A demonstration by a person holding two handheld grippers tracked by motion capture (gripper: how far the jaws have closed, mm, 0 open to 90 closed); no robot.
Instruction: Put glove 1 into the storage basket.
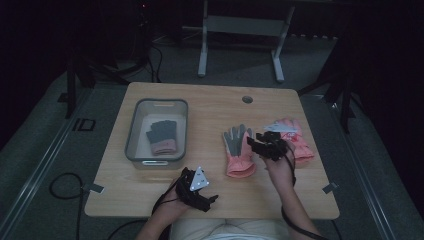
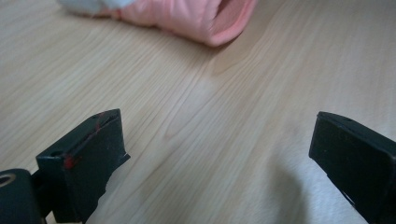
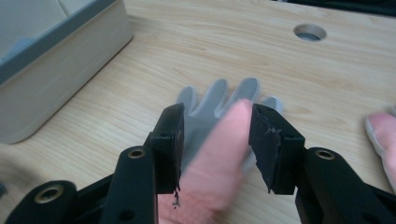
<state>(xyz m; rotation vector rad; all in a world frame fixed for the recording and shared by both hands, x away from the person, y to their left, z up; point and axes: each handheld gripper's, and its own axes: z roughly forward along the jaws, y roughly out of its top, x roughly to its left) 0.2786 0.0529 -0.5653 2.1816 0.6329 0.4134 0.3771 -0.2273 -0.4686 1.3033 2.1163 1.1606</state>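
A pink glove with a grey palm (image 1: pixel 237 150) lies flat in the middle of the wooden table (image 1: pixel 210 107). My right gripper (image 1: pixel 261 145) hovers just beside and above its right edge. In the right gripper view the glove (image 3: pixel 215 95) is blurred between the jaws of that gripper (image 3: pixel 217 135), which stand apart without pressing on it. My left gripper (image 1: pixel 207 192) rests near the front edge, open and empty (image 2: pixel 219 154), facing the glove's pink cuff (image 2: pixel 196 18). A second pink glove (image 1: pixel 300 142) lies to the right, and a grey and pink one (image 1: pixel 162 136) lies in the bin.
The grey plastic bin (image 1: pixel 131 131) stands at the left of the table, its wall (image 3: pixel 56 60) close to the right gripper's left side. A round cable hole (image 1: pixel 247 99) is at the far edge. Cables trail on the floor to the left.
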